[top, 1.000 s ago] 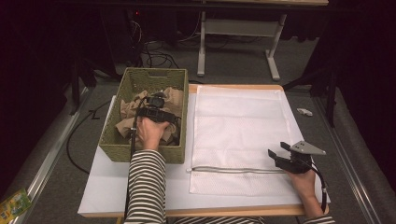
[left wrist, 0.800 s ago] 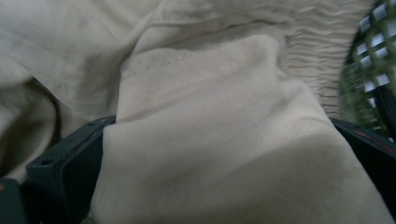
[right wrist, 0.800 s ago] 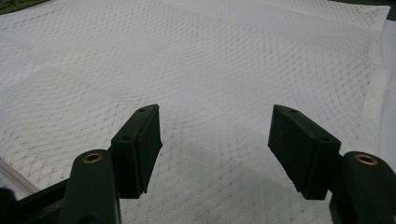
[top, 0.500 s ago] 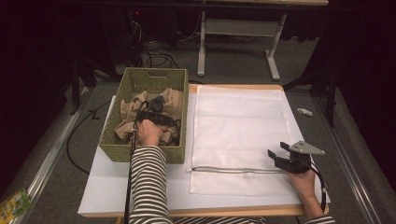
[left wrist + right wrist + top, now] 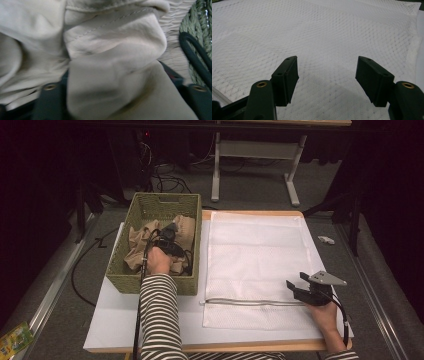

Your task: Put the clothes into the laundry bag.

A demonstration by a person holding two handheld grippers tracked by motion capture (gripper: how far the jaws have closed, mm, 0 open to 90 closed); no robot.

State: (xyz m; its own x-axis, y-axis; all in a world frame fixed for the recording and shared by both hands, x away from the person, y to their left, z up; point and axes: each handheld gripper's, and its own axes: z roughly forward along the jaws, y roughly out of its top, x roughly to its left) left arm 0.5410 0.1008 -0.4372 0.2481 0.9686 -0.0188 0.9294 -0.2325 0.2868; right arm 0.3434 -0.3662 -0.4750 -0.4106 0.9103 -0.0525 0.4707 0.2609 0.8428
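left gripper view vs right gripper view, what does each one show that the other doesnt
The left gripper view has beige cloth bunched between its black jaws, covering most of them, with the green woven basket wall and a black cable at its right edge. The right gripper view has white mesh fabric lying flat, with a zipper at its lower left; the right gripper is open above it with nothing between the jaws. Both share black jaws with brass screws rising from the bottom, and fabric close up.
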